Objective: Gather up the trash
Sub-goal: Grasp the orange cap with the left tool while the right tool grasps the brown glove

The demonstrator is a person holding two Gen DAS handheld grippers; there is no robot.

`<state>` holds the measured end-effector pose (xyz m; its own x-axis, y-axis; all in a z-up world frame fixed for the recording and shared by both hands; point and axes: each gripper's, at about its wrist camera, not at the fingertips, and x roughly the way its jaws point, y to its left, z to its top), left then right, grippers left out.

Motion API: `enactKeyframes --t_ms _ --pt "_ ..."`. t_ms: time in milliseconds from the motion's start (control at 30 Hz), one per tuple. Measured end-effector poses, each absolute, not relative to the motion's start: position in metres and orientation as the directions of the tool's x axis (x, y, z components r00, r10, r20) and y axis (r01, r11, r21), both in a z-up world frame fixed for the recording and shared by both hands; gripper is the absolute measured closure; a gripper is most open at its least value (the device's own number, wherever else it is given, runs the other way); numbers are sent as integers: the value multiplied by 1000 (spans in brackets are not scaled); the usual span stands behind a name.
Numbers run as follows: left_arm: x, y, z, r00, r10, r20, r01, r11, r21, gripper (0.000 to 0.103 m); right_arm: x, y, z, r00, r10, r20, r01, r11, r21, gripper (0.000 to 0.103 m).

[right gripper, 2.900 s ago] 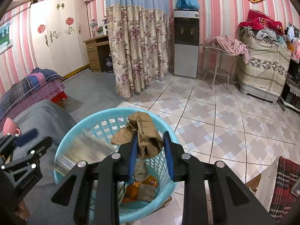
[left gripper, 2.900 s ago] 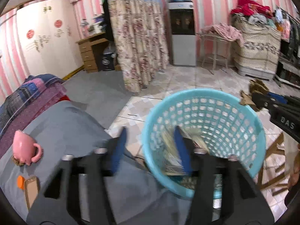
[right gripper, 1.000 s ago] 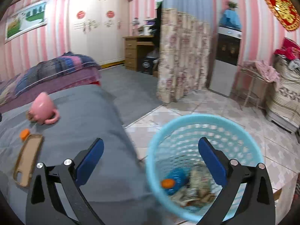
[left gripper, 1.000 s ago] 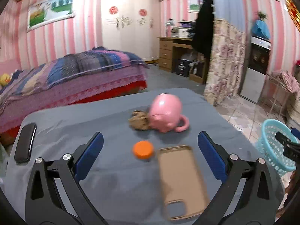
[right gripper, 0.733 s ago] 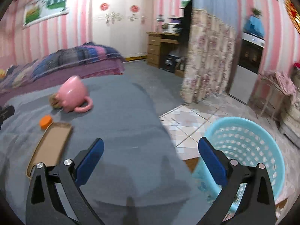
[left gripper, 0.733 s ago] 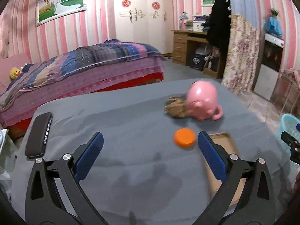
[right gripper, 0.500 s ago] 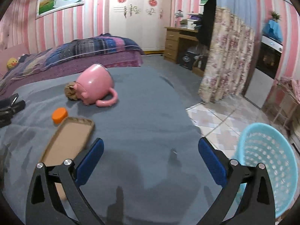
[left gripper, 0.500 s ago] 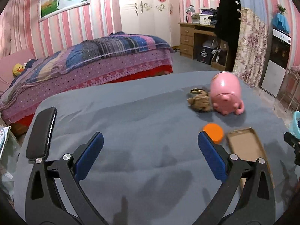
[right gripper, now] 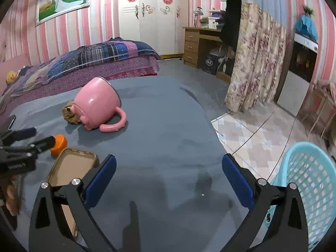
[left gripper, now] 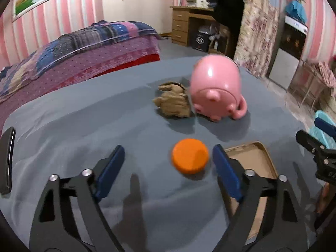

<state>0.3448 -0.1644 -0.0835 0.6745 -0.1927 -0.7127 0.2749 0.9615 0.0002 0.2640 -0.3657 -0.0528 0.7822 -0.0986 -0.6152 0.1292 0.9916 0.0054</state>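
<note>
An orange bottle cap point(left gripper: 190, 156) lies on the grey cloth-covered table point(left gripper: 105, 121). My left gripper point(left gripper: 167, 148) hangs low over it with the jaws closing. The cap sits between the blue pads, close to the right pad, and neither pad presses it. A crumpled brown wad point(left gripper: 174, 101) rests against a pink mug point(left gripper: 216, 88) lying on its side farther back. My right gripper point(right gripper: 169, 159) stands wide open over bare cloth, holding nothing. From the right wrist view the left gripper point(right gripper: 41, 136) reaches the cap point(right gripper: 59, 143) at the left edge. A light blue mesh basket point(right gripper: 310, 178) stands on the floor at right.
A tan phone case point(left gripper: 252, 161) lies just right of the cap. A black phone point(left gripper: 7, 155) sits at the table's left edge. A bed point(right gripper: 94, 63) with a patchwork quilt stands behind the table, a floral curtain point(right gripper: 258, 63) and tiled floor point(right gripper: 252, 130) to the right.
My left gripper has dropped and moved in over the orange cap, and its jaws have narrowed around it. The right gripper has swung from the basket to the table.
</note>
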Motion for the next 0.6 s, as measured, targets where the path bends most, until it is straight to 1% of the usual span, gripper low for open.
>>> enactKeyframes --t_ms 33,100,167,233,267,300,333,367,433,467,600 --pt "347 -166 -86 666 -192 -720 273 962 -4 26 265 -368 -53 782 -97 -616 133 991 13 5" --pt "352 -163 -90 641 -216 -736 273 961 -45 33 263 -371 -53 784 -91 -614 134 991 24 5" --pt "355 -160 -94 614 -246 -750 277 957 -87 33 262 -372 -55 785 -94 -613 135 991 22 5" --pt "353 -161 -94 614 -246 -750 283 956 -82 35 262 -372 -56 784 -97 -613 135 991 16 5" --pt "350 -165 -94 612 -247 -751 296 953 -72 37 262 -372 -56 784 -99 -613 136 991 14 5" --pt "350 -166 -96 603 -251 -757 307 949 -69 45 262 -370 -57 782 -105 -614 138 990 7 5" --pt "349 -168 -98 591 -250 -767 319 946 -63 49 262 -370 -56 781 -108 -616 138 990 2 5" --pt "349 -170 -99 590 -246 -769 321 945 -57 51 263 -369 -56 779 -110 -618 137 991 -4 5" --pt "347 -168 -98 583 -282 -762 340 937 -86 61 263 -364 -55 776 -114 -620 134 991 -14 5" --pt "346 -167 -97 575 -301 -761 352 930 -102 64 263 -361 -54 776 -115 -620 133 991 -17 5" --pt "333 -150 -87 581 -345 -738 379 916 -130 64 265 -343 -49 778 -84 -623 111 994 3 5"
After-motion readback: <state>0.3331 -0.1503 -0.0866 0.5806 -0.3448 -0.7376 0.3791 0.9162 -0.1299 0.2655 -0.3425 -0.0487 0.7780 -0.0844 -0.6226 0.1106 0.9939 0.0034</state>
